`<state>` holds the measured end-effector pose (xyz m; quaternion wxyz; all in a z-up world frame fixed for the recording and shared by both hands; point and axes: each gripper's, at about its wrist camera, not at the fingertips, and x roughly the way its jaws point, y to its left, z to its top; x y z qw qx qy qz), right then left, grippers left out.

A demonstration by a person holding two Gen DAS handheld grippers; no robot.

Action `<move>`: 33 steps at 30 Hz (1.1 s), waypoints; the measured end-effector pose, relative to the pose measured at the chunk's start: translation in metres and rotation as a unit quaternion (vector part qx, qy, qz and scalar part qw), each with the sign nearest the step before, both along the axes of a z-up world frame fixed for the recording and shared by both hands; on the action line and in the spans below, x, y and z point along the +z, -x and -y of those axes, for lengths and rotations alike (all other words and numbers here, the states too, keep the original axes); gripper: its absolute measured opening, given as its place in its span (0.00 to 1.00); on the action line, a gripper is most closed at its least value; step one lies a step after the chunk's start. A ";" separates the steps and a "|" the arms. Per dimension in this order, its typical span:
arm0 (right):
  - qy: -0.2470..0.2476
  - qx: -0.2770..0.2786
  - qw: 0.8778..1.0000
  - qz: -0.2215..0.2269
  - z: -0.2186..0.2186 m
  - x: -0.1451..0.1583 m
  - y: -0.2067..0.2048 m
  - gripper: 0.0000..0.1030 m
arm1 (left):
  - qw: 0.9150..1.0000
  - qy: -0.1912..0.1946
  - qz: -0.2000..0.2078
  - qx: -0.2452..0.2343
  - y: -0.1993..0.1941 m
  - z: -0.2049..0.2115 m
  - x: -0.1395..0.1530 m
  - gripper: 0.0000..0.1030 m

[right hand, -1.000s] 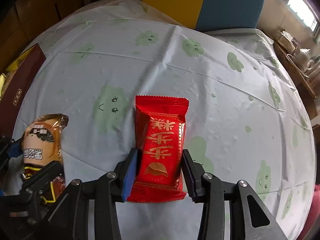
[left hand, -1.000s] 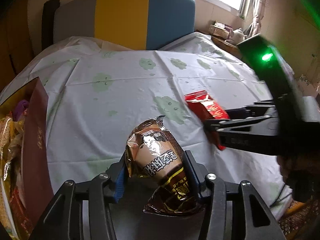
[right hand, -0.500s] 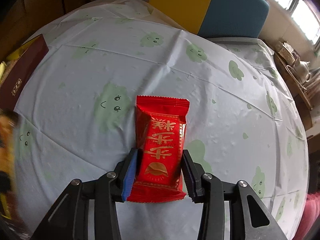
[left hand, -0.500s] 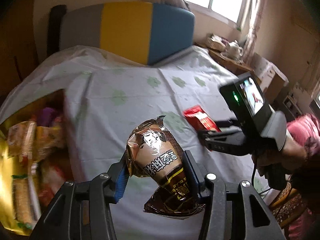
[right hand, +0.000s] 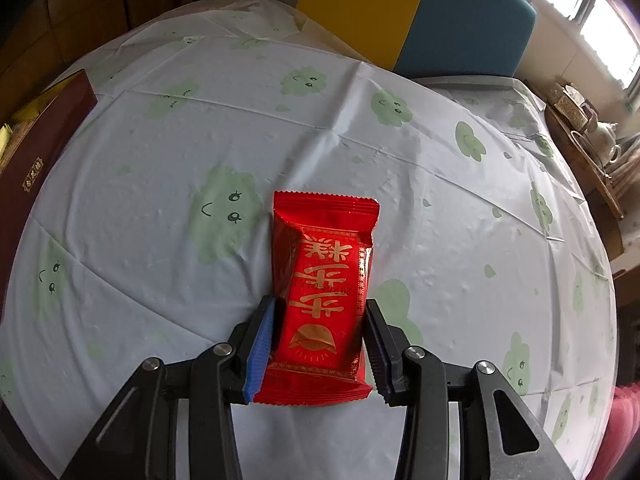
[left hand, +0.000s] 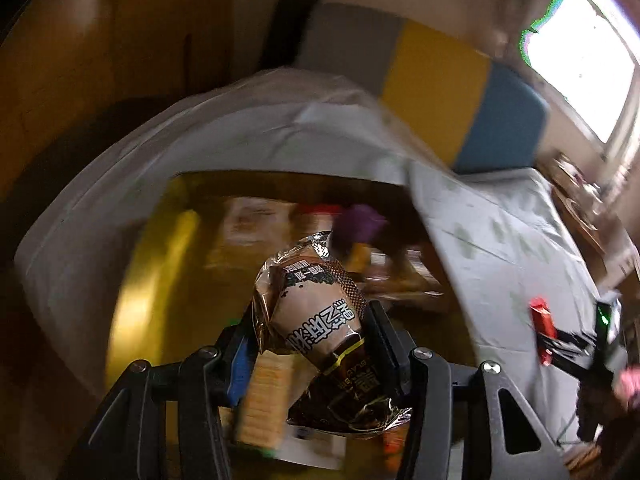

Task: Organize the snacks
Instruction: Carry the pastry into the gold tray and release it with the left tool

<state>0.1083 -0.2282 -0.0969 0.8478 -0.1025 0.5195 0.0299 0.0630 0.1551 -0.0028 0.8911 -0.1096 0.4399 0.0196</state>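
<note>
Left gripper (left hand: 312, 344): jaws pinching one brown snack packet (left hand: 316, 312) at its middle, crimped tail hanging behind the pads, top poking out ahead of them. Directly below and ahead of the jaws, an open box (left hand: 156, 272) with a gold lining, blurred; several wrapped snacks inside, too smeared to count, a purple one (left hand: 360, 220) just beyond the packet's tip. Box rim close on the left and at the far side, white tablecloth (left hand: 500, 264) running on past it to the table edge. Off to the right of the jaws, well apart, the right gripper (left hand: 560, 344) with its red packet (left hand: 540, 328).

Right gripper (right hand: 318, 344): jaws clamped on one red snack packet (right hand: 324, 296) at its lower half, sealed end behind the pads, upper half reaching forward. Ahead and to both sides, bare cloth with green cloud faces, plenty of free room. Far left of the jaws, the dark red wall of the box (right hand: 40, 152) at the cloth's edge. Beyond the far table edge, one chair back (right hand: 420, 16), yellow and blue.
</note>
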 end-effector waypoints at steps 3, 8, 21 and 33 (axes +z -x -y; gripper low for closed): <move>0.002 0.000 1.000 0.001 -0.001 0.000 0.001 0.43 | 0.999 -0.020 -0.030 0.009 -0.017 -0.017 -0.015 0.50; 0.002 0.000 1.000 0.001 -0.001 0.000 0.001 0.43 | 0.996 -0.063 -0.066 0.007 -0.041 -0.028 -0.040 0.53; 0.017 0.008 1.000 0.006 -0.004 0.000 0.002 0.43 | 0.990 -0.119 -0.001 0.074 0.001 -0.020 -0.017 0.60; 0.035 0.018 0.999 0.012 -0.007 0.001 0.007 0.42 | 0.993 -0.114 -0.005 0.022 0.027 0.034 -0.030 0.60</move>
